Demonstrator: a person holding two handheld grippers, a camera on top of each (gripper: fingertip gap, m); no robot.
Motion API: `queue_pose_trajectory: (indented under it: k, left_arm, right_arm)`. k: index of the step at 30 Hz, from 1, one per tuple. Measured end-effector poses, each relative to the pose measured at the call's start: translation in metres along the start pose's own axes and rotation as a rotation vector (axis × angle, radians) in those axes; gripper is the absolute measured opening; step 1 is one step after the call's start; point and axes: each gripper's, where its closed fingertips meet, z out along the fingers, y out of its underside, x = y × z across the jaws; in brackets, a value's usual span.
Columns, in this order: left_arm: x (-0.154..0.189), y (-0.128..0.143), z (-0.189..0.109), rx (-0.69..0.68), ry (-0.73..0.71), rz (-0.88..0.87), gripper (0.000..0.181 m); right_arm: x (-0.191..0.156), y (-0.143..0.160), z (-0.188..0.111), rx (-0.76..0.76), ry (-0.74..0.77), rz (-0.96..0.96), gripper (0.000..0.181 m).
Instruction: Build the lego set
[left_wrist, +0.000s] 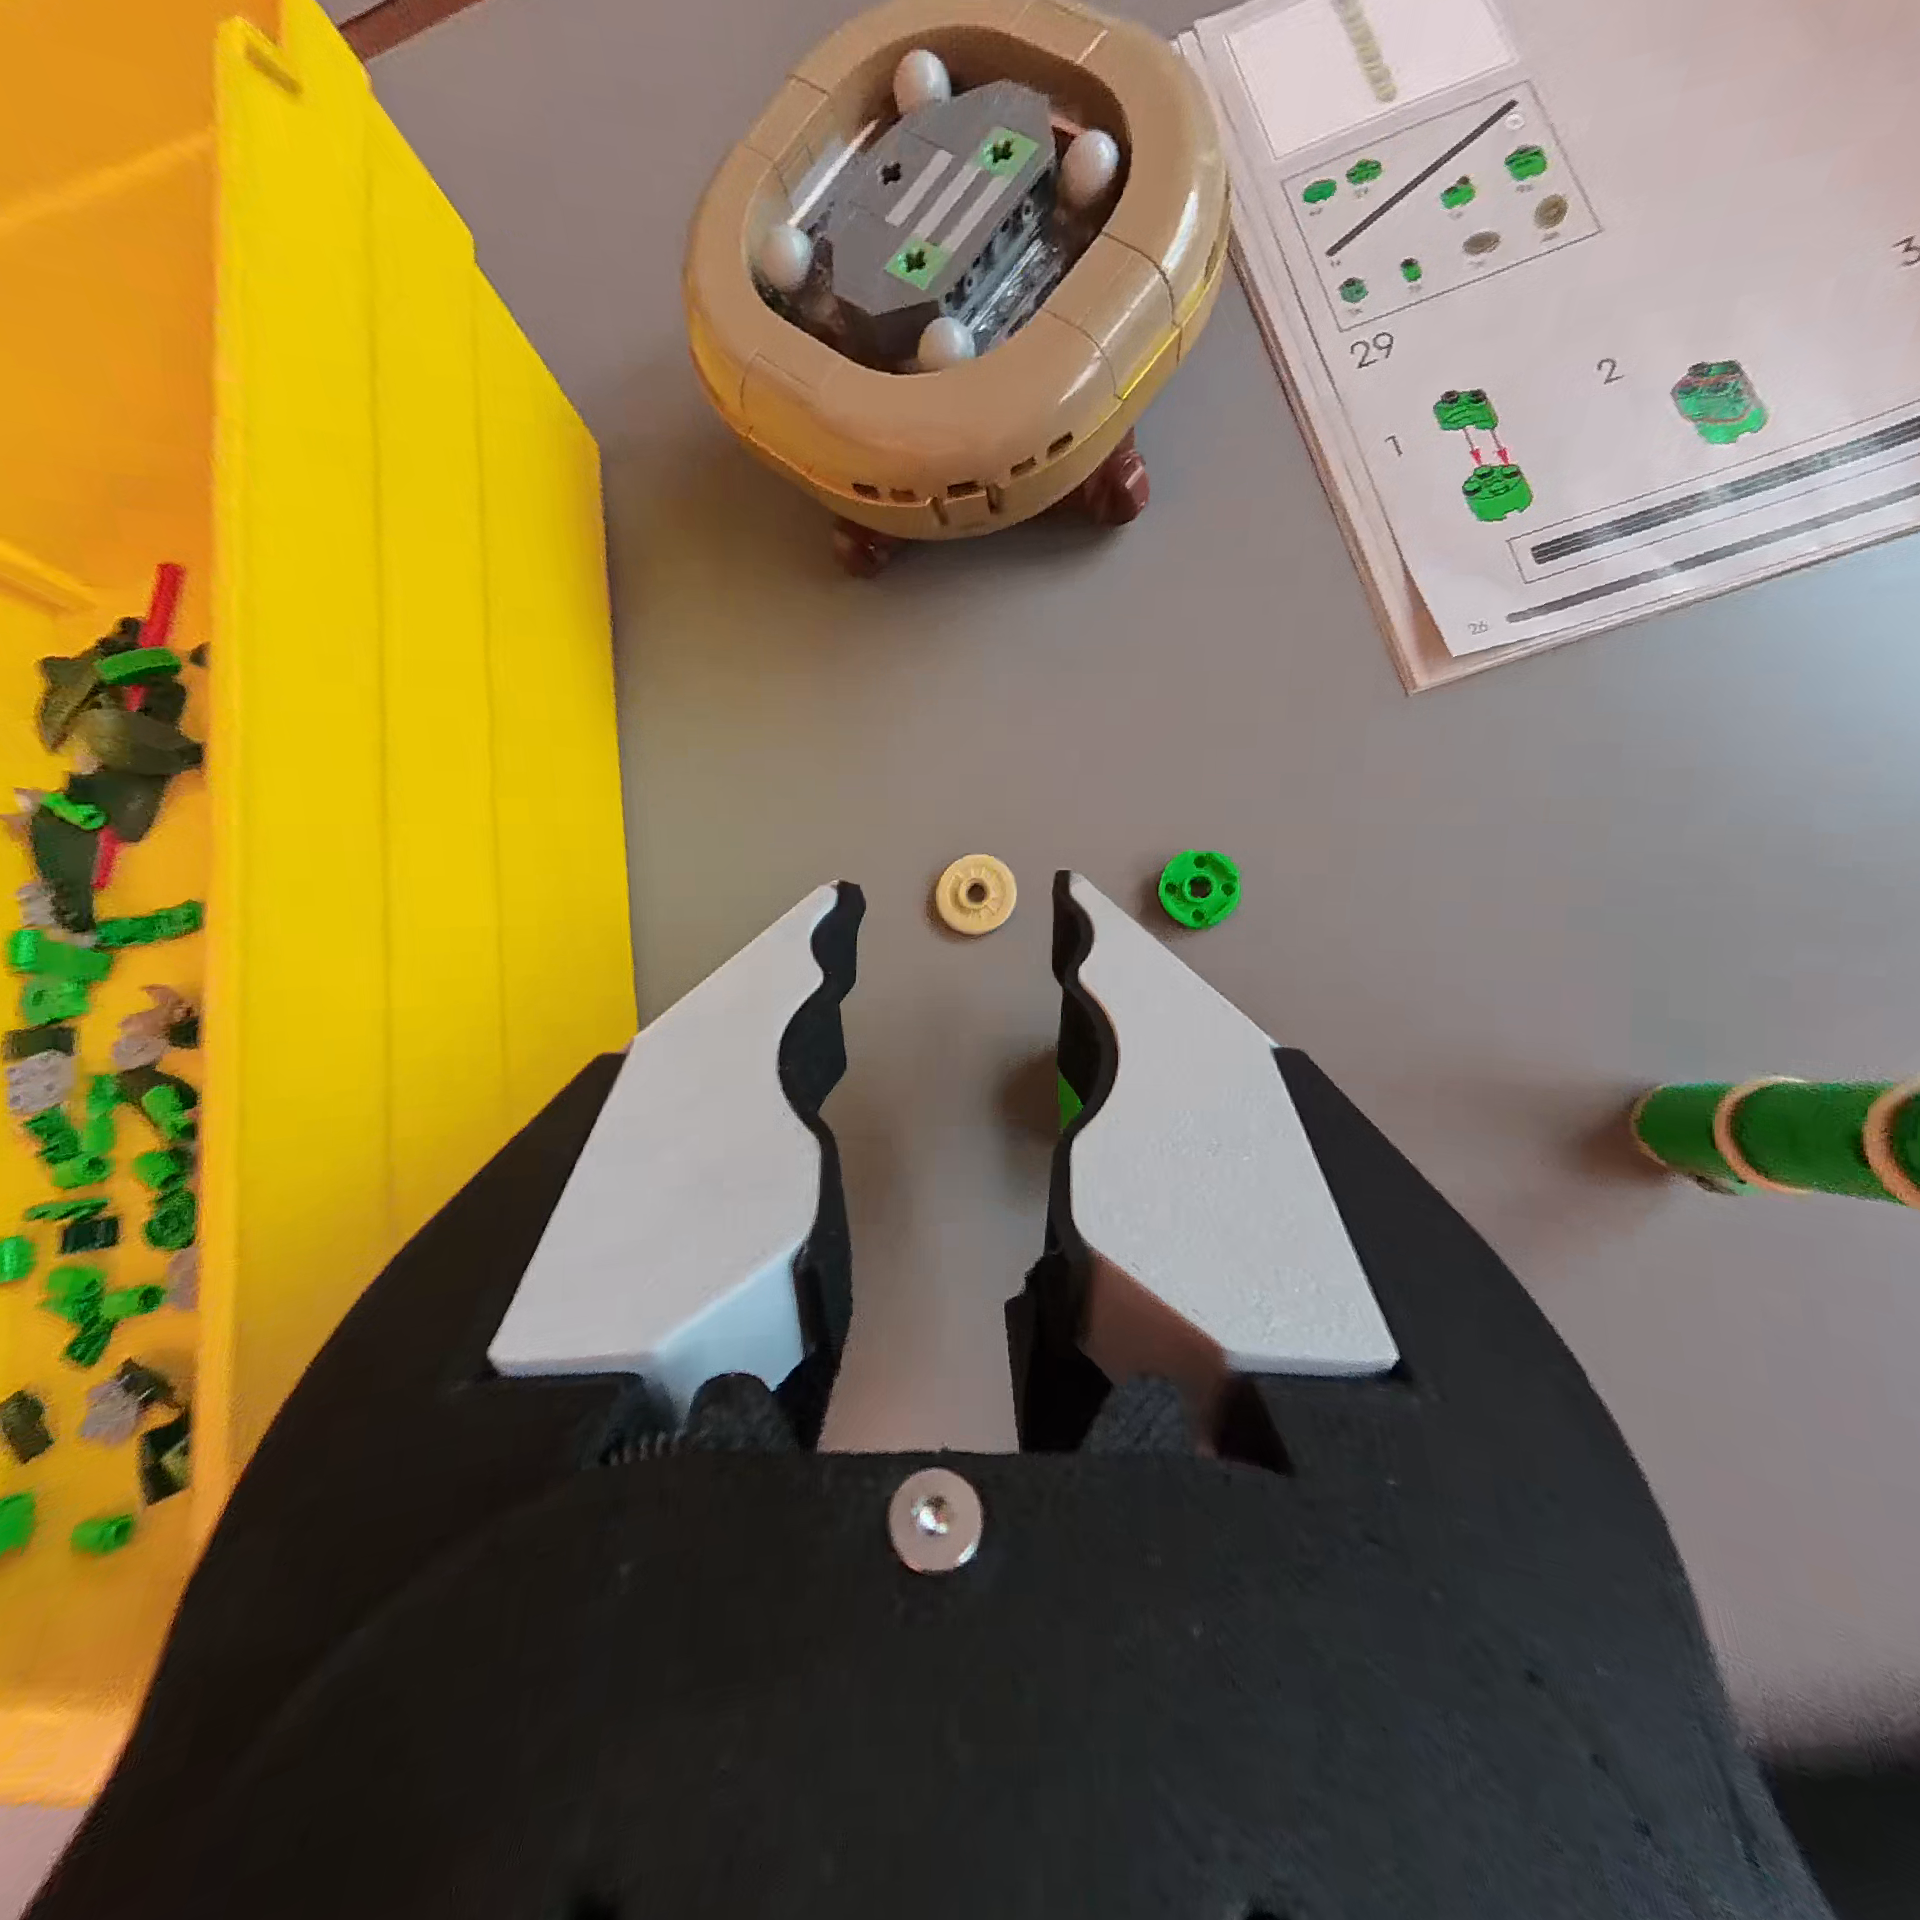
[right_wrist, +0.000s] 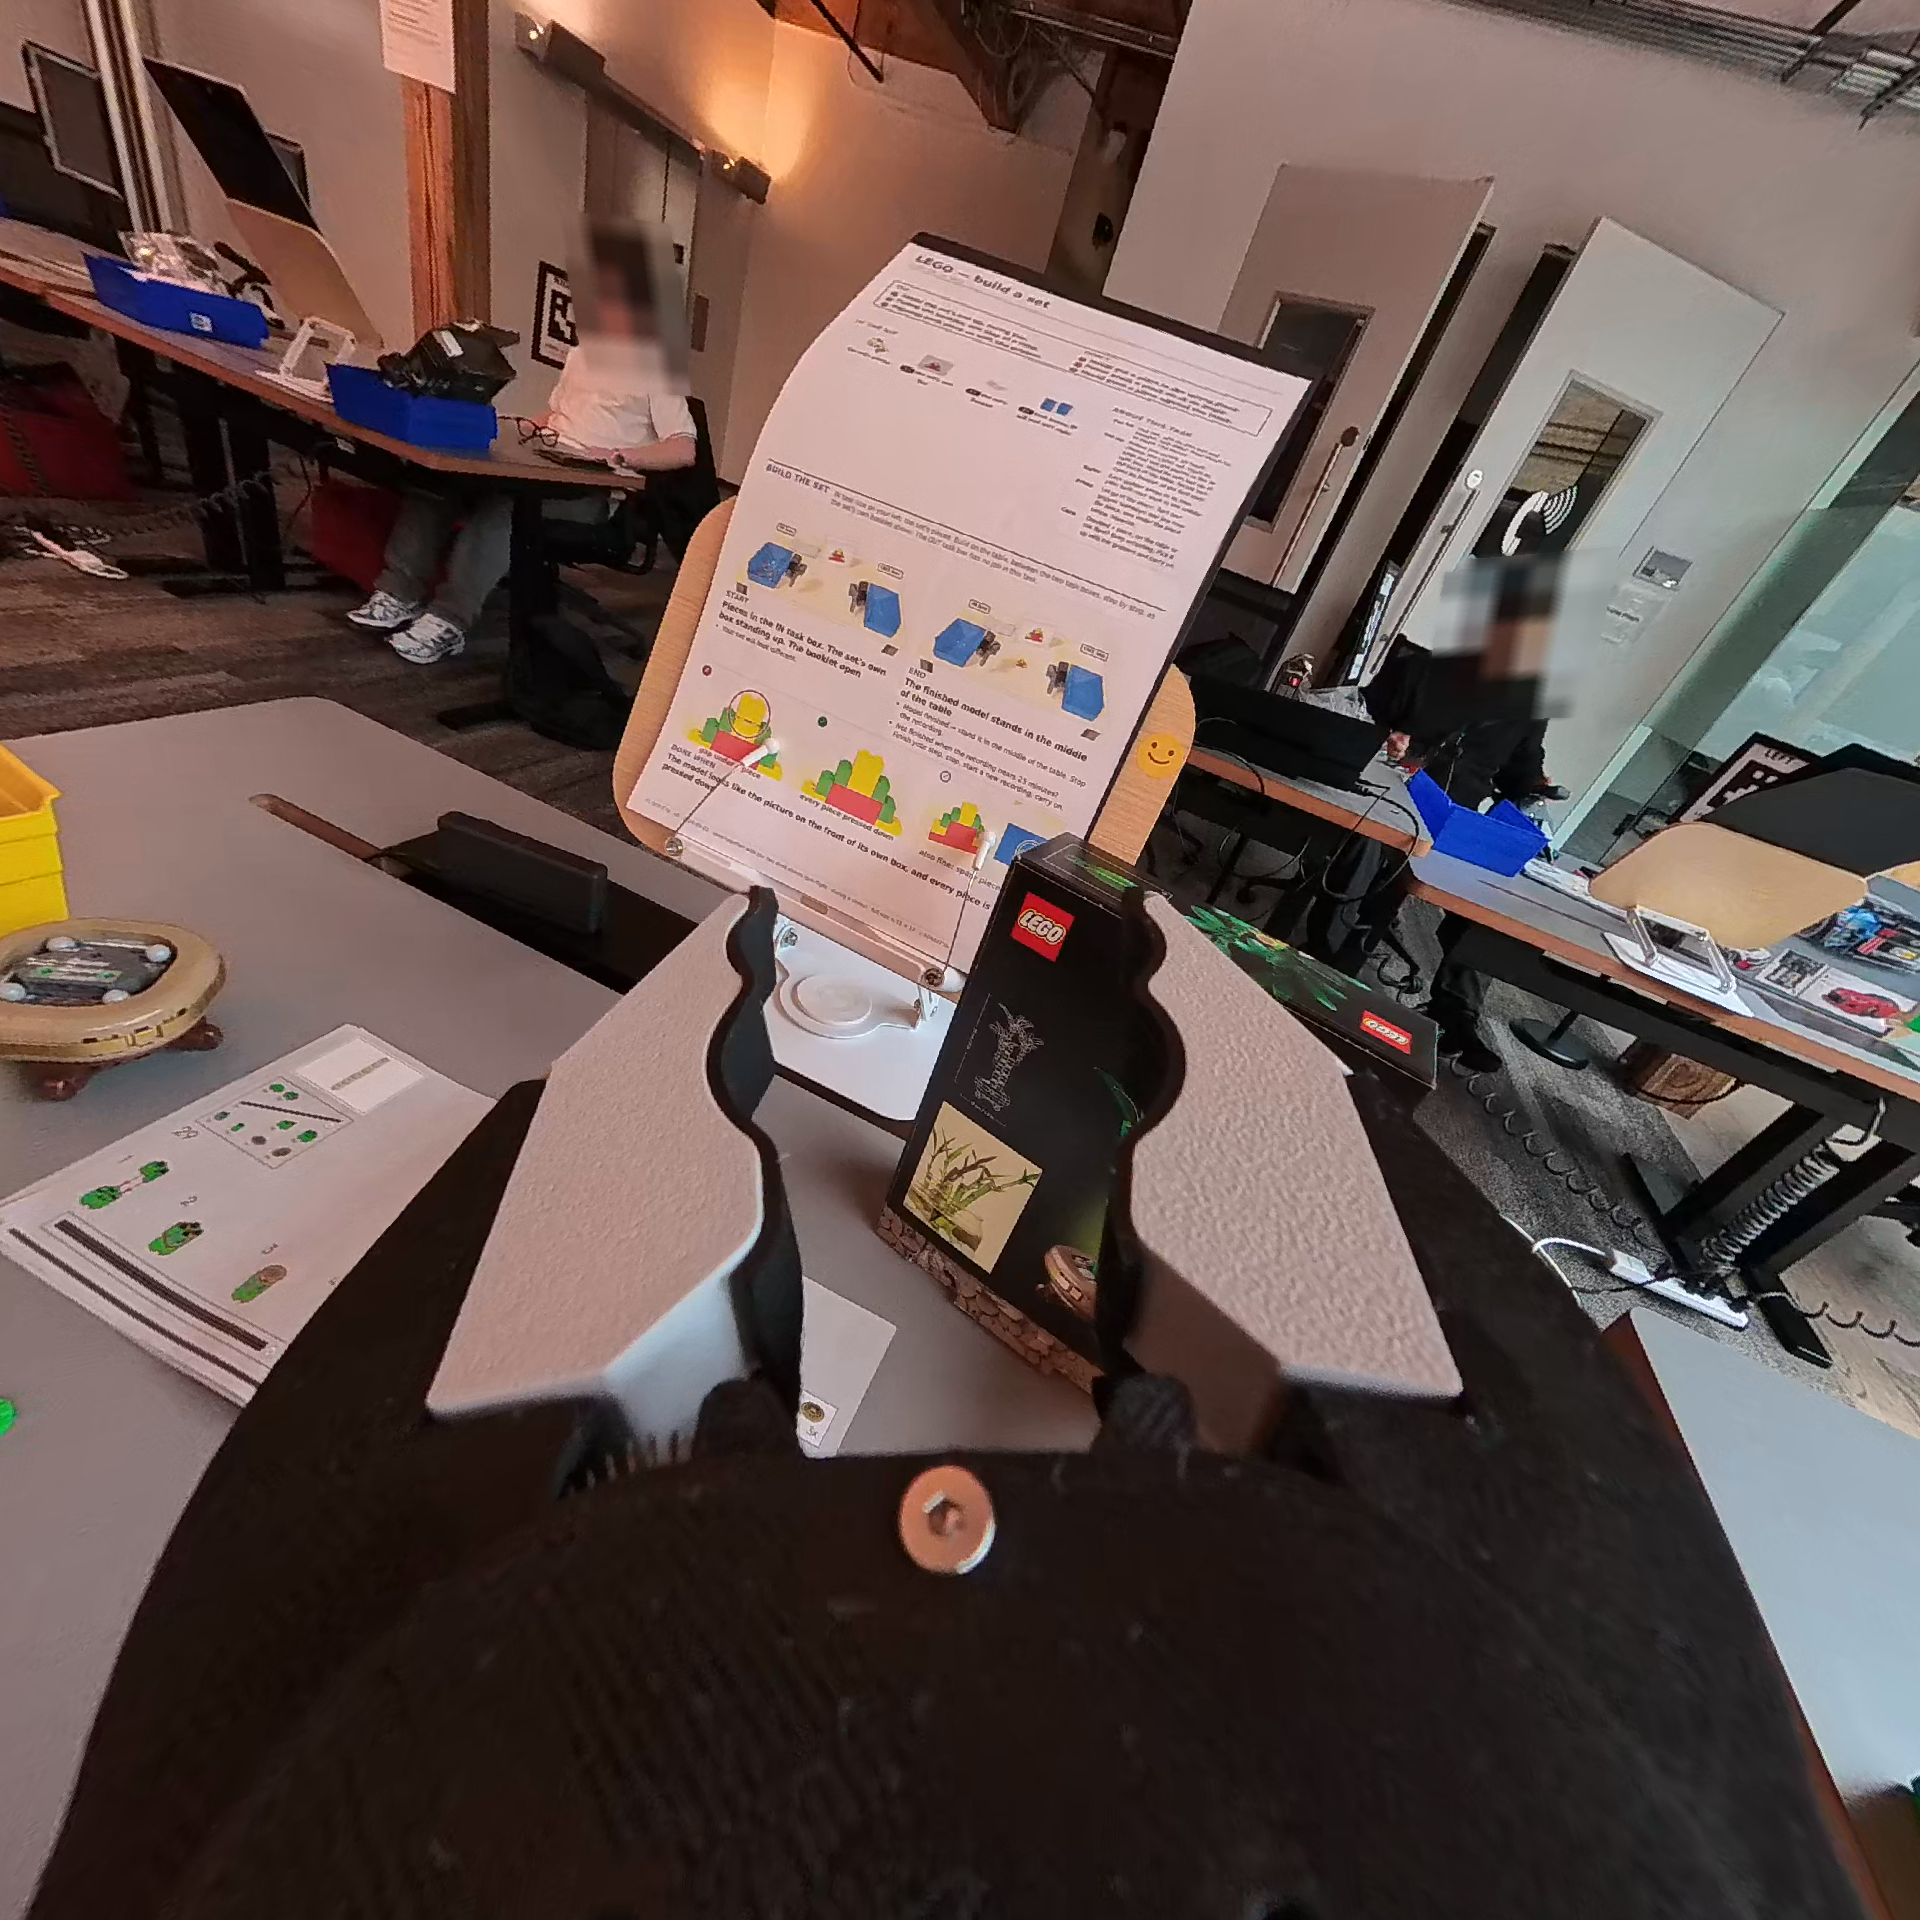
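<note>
Grey and black, the left gripper (left_wrist: 956, 914) hung over the table (left_wrist: 935, 727) with its jaws open and nothing between them. A small tan round piece (left_wrist: 977, 895) lay flat on the table just past the tips, in line with the gap. A green round piece (left_wrist: 1199, 887) lay near it, to the right, not touching it. Something green peeked out from behind the right finger, too hidden to tell what. Off to the right lay a green stalk with tan rings (left_wrist: 1787, 1143). Farther ahead stood the tan round pot (left_wrist: 951, 270) on brown feet, with grey parts inside. The open booklet (left_wrist: 1538, 343) lay right of the pot. A yellow bin (left_wrist: 395, 644) on the left held many loose green and dark pieces (left_wrist: 99, 1039).

The right gripper (right_wrist: 951, 914) was held up off the table, its jaws open and empty too. Past them stood the dark set box (right_wrist: 1029, 1122), upright, and behind it a big paper sheet on a stand (right_wrist: 966, 582). The pot (right_wrist: 99, 987) and booklet (right_wrist: 239, 1184) showed at the left.
</note>
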Motion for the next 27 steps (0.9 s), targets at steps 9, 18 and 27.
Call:
queue_pose_trajectory:
  k: [9,18,27]
  left_arm:
    - [0.002,0.009,0.013,-0.057,0.068,-0.011,0.030]
    - [0.006,0.013,0.017,-0.069,0.069,0.033,0.016]
    - [0.007,0.014,0.016,-0.046,0.090,0.008,0.013]
  right_arm:
    - [0.005,-0.001,-0.005,0.010,0.002,0.018,0.066]
    - [0.005,0.001,-0.004,0.003,-0.002,0.015,0.066]
    - [0.006,0.001,-0.006,0.005,0.002,0.014,0.066]
